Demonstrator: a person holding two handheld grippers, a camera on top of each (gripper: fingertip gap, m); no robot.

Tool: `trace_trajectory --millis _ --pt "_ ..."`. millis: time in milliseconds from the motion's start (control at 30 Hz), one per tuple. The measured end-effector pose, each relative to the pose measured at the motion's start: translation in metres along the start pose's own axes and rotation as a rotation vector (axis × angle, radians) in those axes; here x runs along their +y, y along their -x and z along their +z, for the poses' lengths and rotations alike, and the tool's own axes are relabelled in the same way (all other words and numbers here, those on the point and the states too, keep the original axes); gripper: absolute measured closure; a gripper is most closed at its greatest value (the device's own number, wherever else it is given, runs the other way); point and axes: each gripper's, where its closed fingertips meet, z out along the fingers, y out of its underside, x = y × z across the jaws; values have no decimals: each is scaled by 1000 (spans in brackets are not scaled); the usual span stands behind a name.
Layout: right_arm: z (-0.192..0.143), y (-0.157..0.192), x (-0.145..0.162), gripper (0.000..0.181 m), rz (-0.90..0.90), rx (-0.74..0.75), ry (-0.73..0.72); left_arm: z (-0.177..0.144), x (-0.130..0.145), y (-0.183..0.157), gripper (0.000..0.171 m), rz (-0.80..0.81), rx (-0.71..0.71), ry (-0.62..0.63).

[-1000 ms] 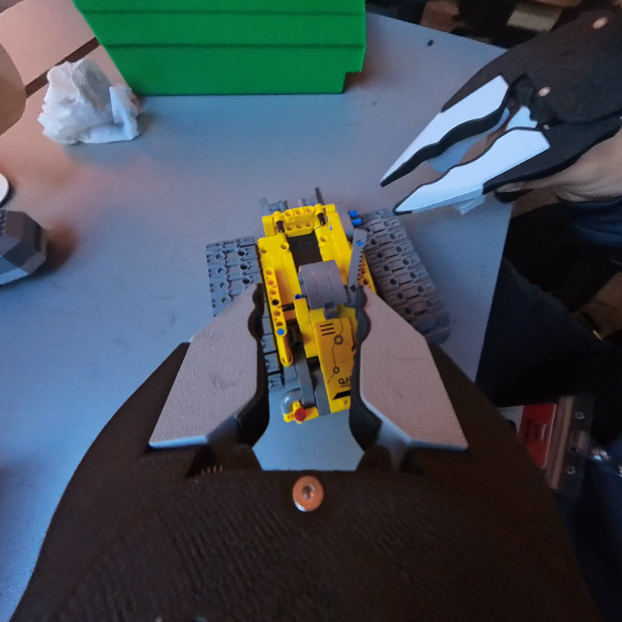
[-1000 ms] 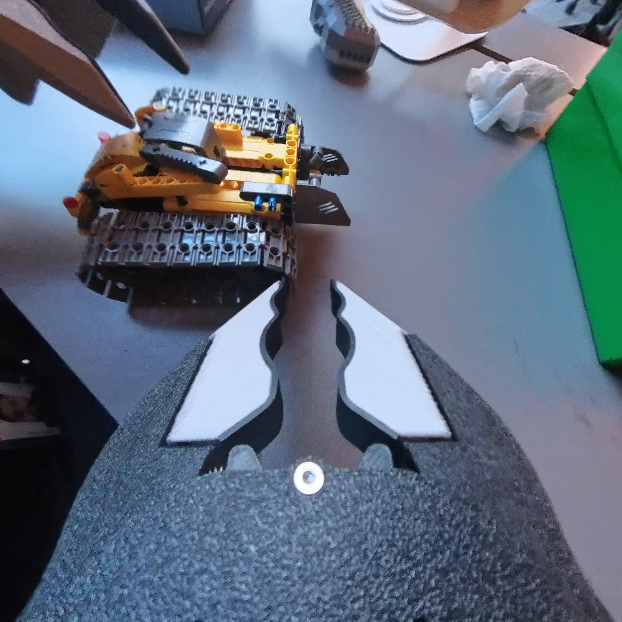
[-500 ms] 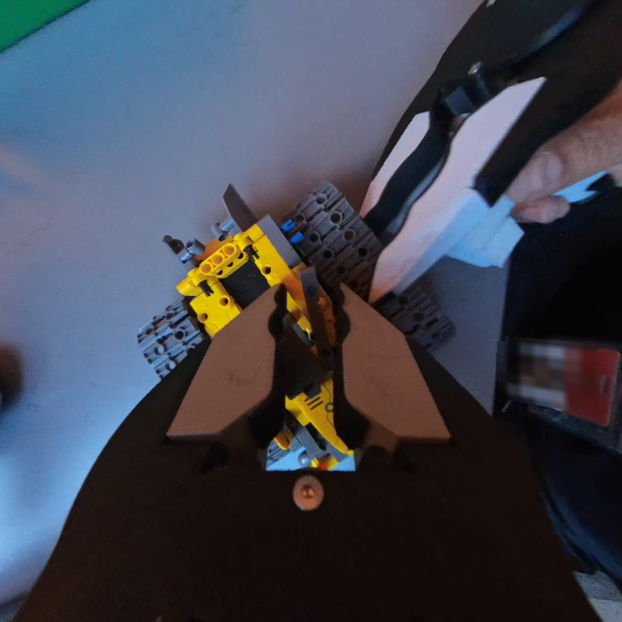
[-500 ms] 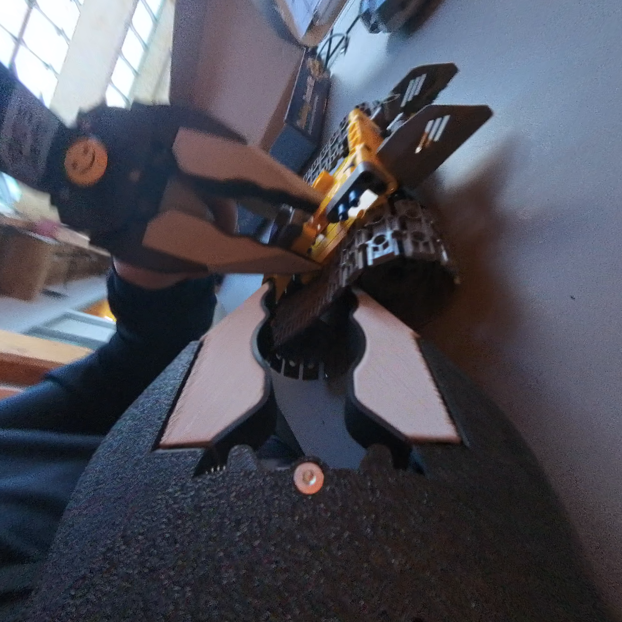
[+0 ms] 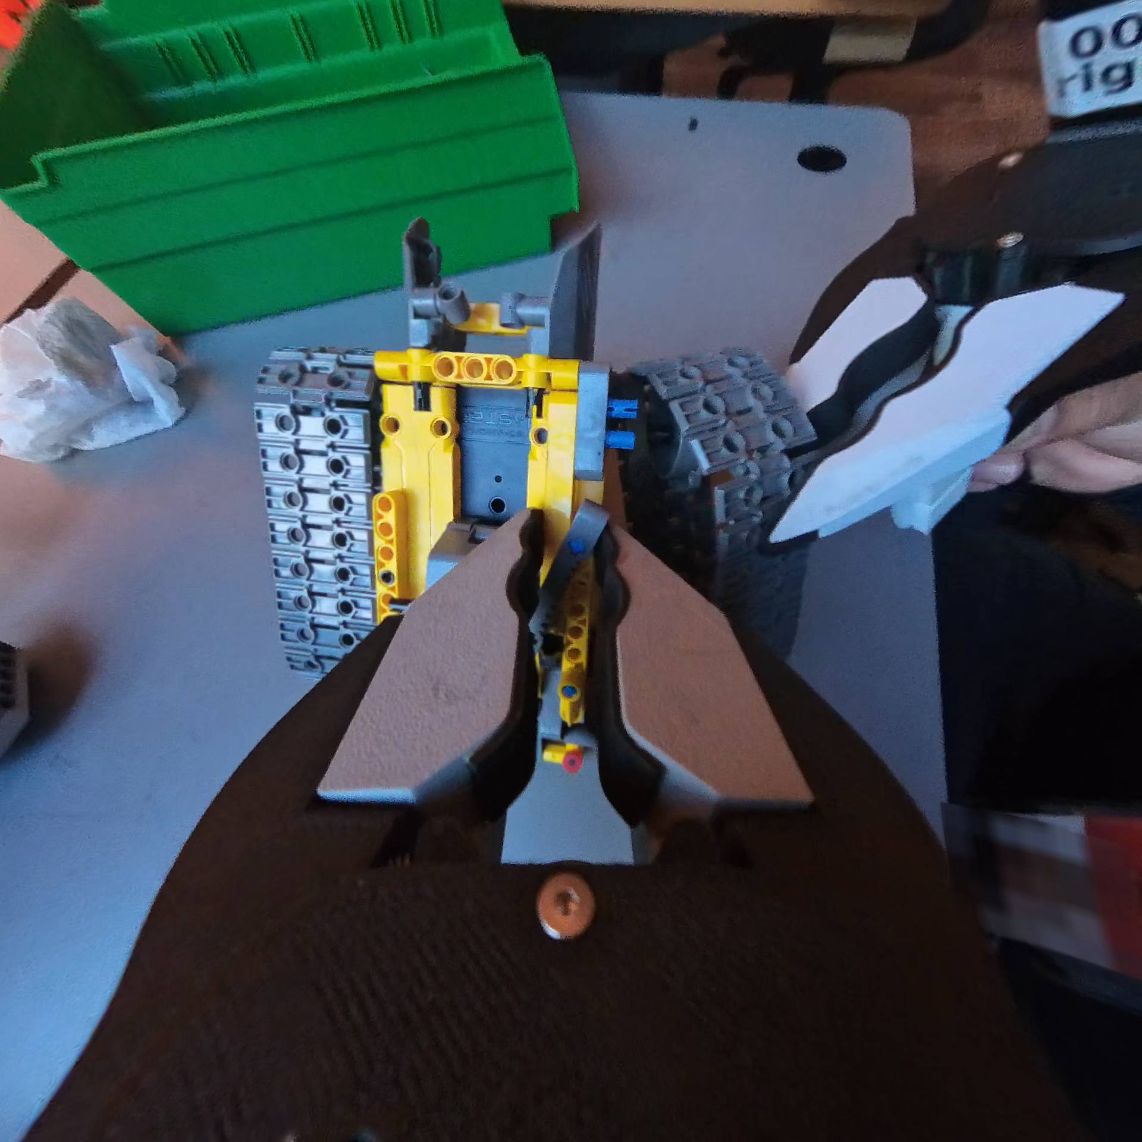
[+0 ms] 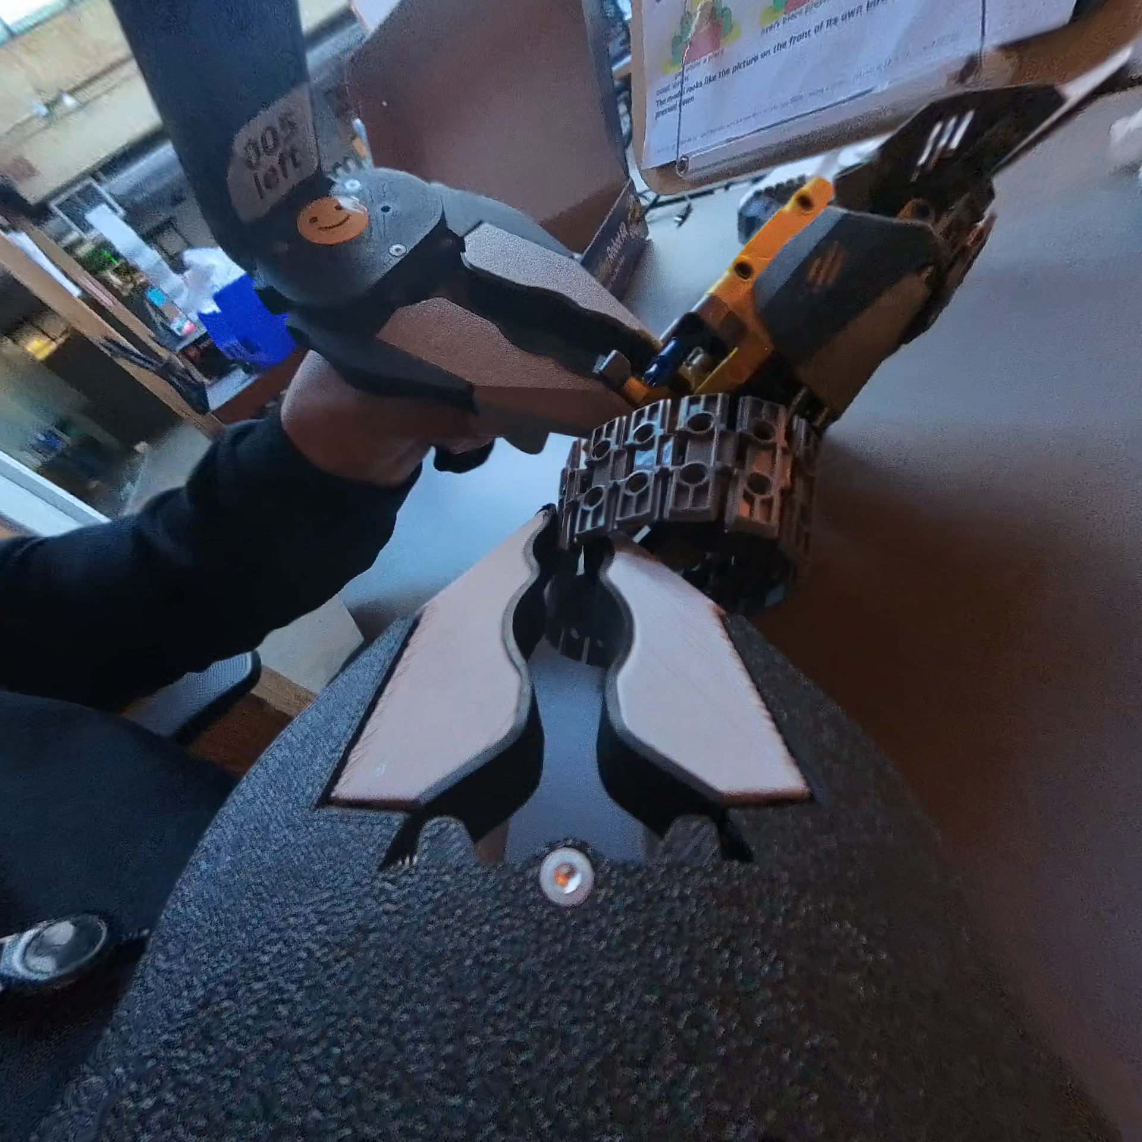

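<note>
Left gripper [image 5: 571,525] at frame centre pinches the grey-yellow arm of the toy tracked vehicle [image 5: 482,432]; right gripper [image 6: 578,544] clamps its grey track [image 6: 686,476], right of centre; green bin [image 5: 278,154] upper left on grey table [image 5: 154,680]

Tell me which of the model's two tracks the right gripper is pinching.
The track beside the blue pins; the right gripper is clamped on it. The other track, toward the tissue, is untouched.

toy vehicle [image 5: 476,457] on the table [image 5: 729,247]
bin [image 5: 278,154] stands behind the toy, crumpled tissue [image 5: 80,383] to its left, the right gripper [image 5: 797,482] against its right track.
</note>
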Motion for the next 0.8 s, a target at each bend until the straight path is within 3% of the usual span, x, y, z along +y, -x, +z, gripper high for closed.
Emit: trace_trajectory --millis 67,200,367,467,567,700,800 --pt "-8 -3 -6 177 -17 -9 3 -6 -3 -3 157 -31 -4 -62" --pt "-24 -8 -18 178 144 -113 -90 -24 -1 -14 156 -41 -21 -127" --pt "-5 22 -7 177 -28 -60 -40 -26 0 13 159 -22 -111 -96" --pt "-25 -24 -16 176 134 1 -101 -26 -4 3 159 -37 -106 -109" --pt "-67 -79 -20 177 324 56 -187 -57 -7 15 161 -54 -189 -156" --pt "-49 -50 1 176 144 49 40 -50 13 28 162 -90 -178 -94" --pt "-27 -59 0 177 64 107 93 -36 17 30 162 -36 -187 -34"
